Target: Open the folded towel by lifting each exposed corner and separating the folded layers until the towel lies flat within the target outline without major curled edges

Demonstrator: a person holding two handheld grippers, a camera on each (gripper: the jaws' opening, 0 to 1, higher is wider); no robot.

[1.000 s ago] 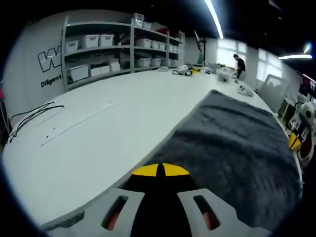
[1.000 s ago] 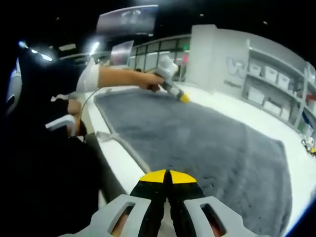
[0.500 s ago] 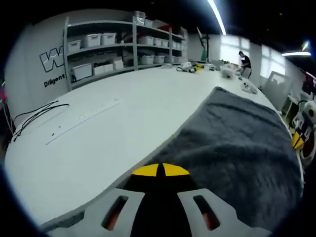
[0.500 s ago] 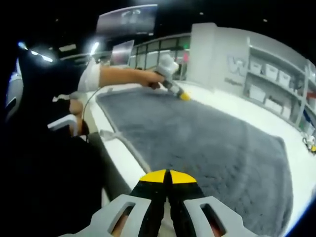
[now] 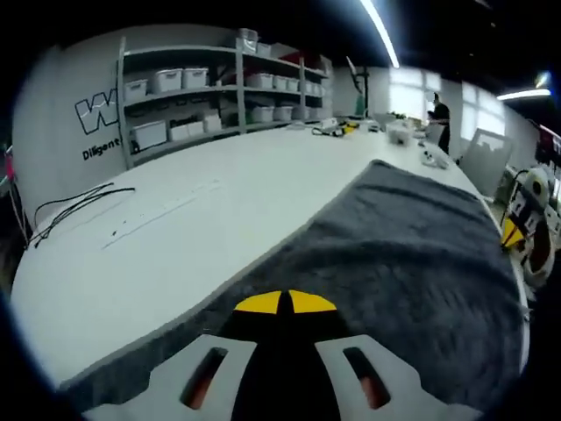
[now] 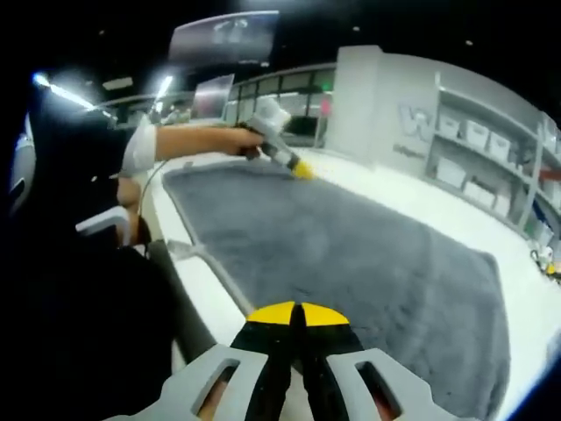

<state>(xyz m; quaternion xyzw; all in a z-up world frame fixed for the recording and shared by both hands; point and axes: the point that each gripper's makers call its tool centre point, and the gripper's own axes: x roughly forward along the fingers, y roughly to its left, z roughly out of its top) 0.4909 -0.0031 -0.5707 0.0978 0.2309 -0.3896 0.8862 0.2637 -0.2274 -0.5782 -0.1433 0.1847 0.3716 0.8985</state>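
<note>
Grey towel (image 6: 351,263) spreads flat beyond both closed tongs (image 6: 298,313).

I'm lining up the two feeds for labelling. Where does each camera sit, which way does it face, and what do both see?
Left gripper view: rides the left hand-held gripper, facing across the grey towel toward shelves.
Right gripper view: rides the right hand-held gripper, facing along the towel toward the person's forearm holding the left one.
Shared: towel, white table.

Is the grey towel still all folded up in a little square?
No, in the right gripper view the grey towel lies spread out in one wide sheet across the white table.
</note>
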